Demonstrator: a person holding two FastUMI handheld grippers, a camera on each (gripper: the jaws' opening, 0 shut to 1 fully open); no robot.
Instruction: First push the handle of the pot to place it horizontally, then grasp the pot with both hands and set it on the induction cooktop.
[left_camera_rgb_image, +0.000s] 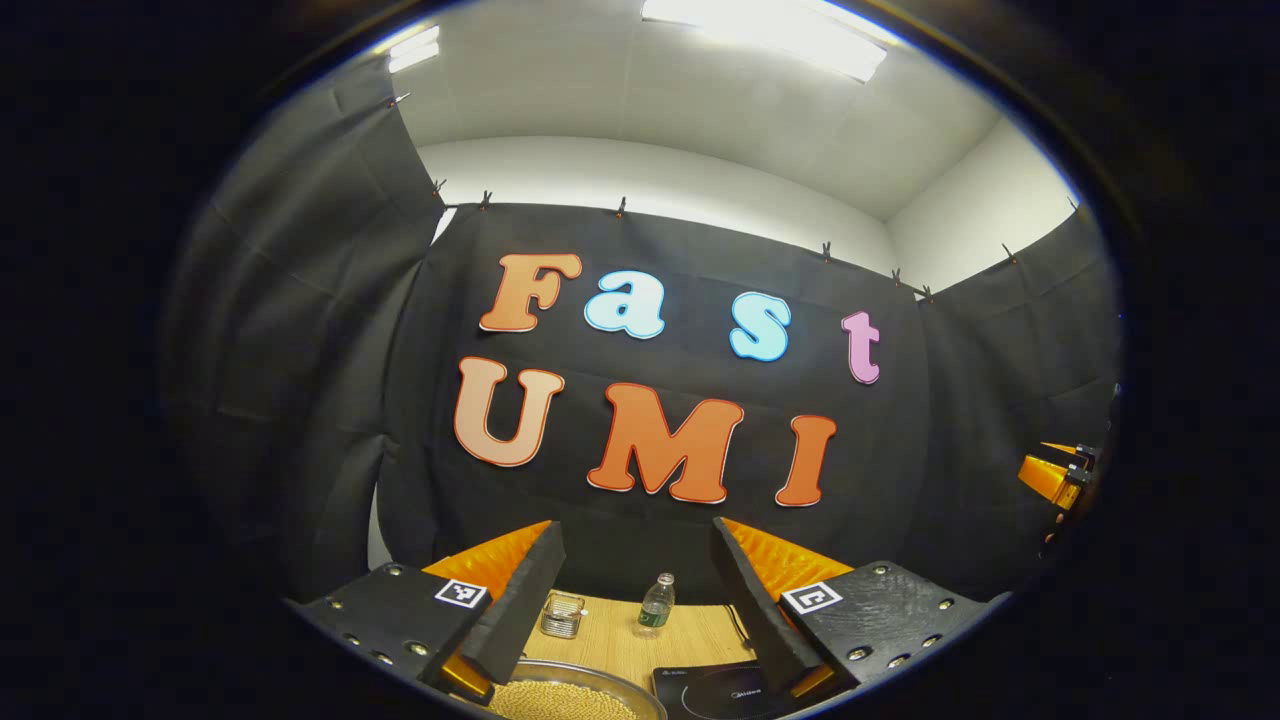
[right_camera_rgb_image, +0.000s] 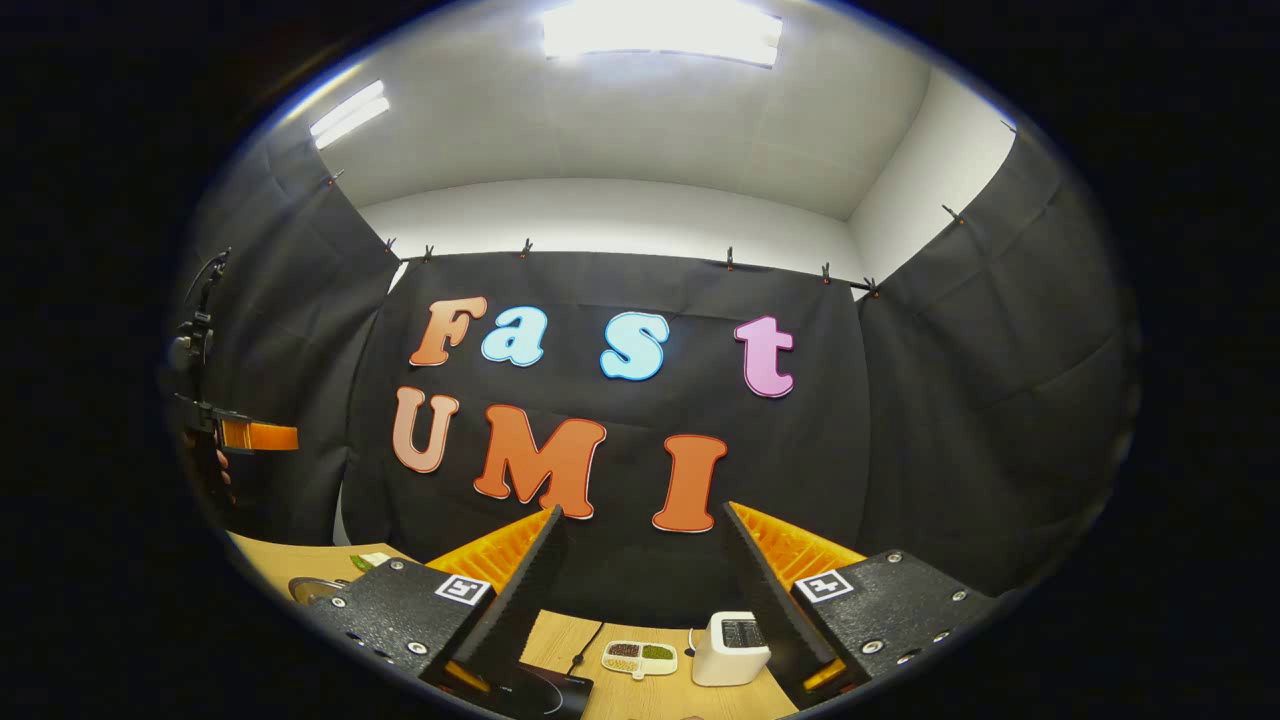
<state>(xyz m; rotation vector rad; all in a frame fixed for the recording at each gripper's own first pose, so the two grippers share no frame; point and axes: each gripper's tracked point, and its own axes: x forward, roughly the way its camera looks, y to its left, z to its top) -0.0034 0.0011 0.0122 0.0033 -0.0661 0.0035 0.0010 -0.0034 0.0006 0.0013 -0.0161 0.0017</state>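
1. Two claws, both raised and spread with nothing between the fingers: left claw at the bottom of the left gripper view, right claw at the bottom of the right gripper view.
2. Wooden surface lies below.
3. Pot, full of beans, sits bottom centre-left.
4. Cooktop lies just right of it.
5. Bottle stands behind.

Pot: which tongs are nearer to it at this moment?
Left. The pot sits just below the open left tongs; from the right tongs it lies far off to their left.
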